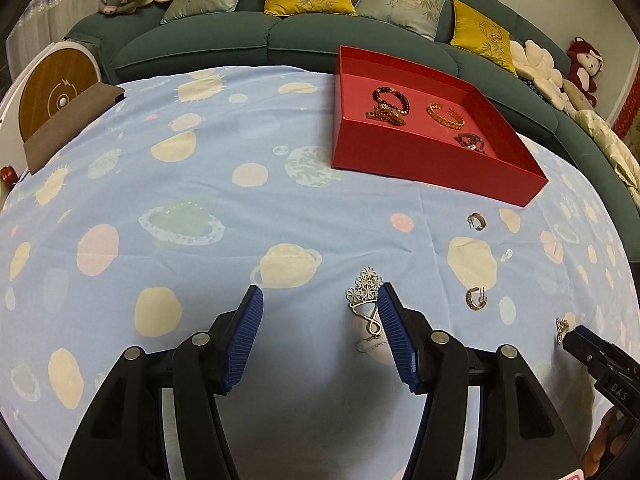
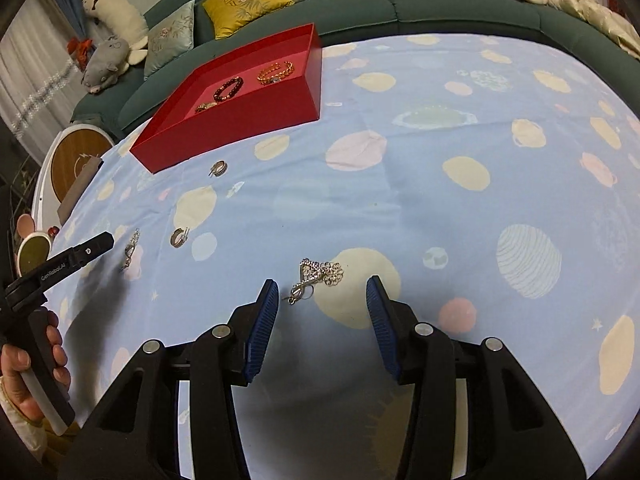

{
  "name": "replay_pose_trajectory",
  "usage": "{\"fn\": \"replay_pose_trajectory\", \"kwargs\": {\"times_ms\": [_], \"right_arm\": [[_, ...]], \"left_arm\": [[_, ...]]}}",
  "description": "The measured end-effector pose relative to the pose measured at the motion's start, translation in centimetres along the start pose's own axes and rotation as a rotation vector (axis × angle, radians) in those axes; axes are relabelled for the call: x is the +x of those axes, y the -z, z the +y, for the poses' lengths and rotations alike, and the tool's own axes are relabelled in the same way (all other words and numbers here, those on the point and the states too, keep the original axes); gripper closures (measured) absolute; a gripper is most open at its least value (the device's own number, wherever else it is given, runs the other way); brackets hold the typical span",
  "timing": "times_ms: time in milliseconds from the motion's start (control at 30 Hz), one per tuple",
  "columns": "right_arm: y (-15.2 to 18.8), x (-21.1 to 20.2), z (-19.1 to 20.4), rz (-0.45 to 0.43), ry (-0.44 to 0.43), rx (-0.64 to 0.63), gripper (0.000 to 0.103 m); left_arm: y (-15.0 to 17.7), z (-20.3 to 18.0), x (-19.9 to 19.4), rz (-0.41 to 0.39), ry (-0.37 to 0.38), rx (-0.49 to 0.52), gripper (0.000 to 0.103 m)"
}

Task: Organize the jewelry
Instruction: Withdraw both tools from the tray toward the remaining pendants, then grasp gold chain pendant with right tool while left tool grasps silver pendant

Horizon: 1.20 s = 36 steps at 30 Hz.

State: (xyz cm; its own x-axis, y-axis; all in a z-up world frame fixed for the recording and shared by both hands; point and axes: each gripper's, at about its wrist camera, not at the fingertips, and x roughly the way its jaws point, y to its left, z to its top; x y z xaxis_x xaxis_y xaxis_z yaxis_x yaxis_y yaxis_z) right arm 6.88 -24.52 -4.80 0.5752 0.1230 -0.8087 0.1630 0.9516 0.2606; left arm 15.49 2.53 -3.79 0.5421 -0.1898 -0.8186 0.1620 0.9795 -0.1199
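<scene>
Both grippers are seen above a table draped in a blue planet-print cloth (image 1: 240, 120). The left gripper (image 1: 320, 304) is held with its jaws spread wide and nothing is gripped; a silver flower pendant (image 1: 366, 292) lies on the cloth just inside the tip of its right-hand finger, close against the blue pad. The right gripper (image 2: 322, 292) is likewise held with jaws wide apart and empty; a second silver pendant (image 2: 316, 276) lies on the cloth between and just ahead of its fingertips, nearer the left-hand finger.

A red tray (image 1: 420, 160) is set on the far part of the cloth. Inside it are noted a dark beaded bracelet (image 1: 394, 98), a gold bracelet (image 1: 446, 114) and a small dark piece (image 1: 470, 142) near the front wall.

On the cloth between tray and grippers, two hoop earrings are recorded: one just beside the tray's near corner (image 1: 477, 221), the other nearer the grippers (image 1: 477, 298).

A teal sofa (image 1: 280, 36) with yellow and grey cushions is seen behind the table.
</scene>
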Motion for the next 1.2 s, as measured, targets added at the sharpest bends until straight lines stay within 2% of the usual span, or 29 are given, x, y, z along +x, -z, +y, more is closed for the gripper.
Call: {"fn": "replay_pose_trajectory", "kwargs": {"times_ms": [233,500,767,1000,1200], "right_arm": [[0.2,0.6,1.7,-0.038,0.064,-0.111,0.058],[0.2,0.7,1.6,-0.055,0.076,-0.119,0.063],[0.3,0.6,1.6,-0.061,0.105,-0.140,0.074],[0.5,0.6,1.7,-0.065,0.114,-0.162,0.088],[0.5,0.6,1.9,-0.065,0.107,-0.172,0.094]], "left_arm": [[0.8,-0.8,1.4,0.009,-0.024,0.050,0.046],[0.9,-1.5,1.6,-0.009,-0.051,0.083,0.046],[1.3,-2.0,1.7,-0.023,-0.067,0.121,0.046],[1.4,-2.0,1.7,-0.041,-0.066,0.131,0.049],[1.2,-2.0,1.8,-0.048,-0.059,0.127,0.050]]}}
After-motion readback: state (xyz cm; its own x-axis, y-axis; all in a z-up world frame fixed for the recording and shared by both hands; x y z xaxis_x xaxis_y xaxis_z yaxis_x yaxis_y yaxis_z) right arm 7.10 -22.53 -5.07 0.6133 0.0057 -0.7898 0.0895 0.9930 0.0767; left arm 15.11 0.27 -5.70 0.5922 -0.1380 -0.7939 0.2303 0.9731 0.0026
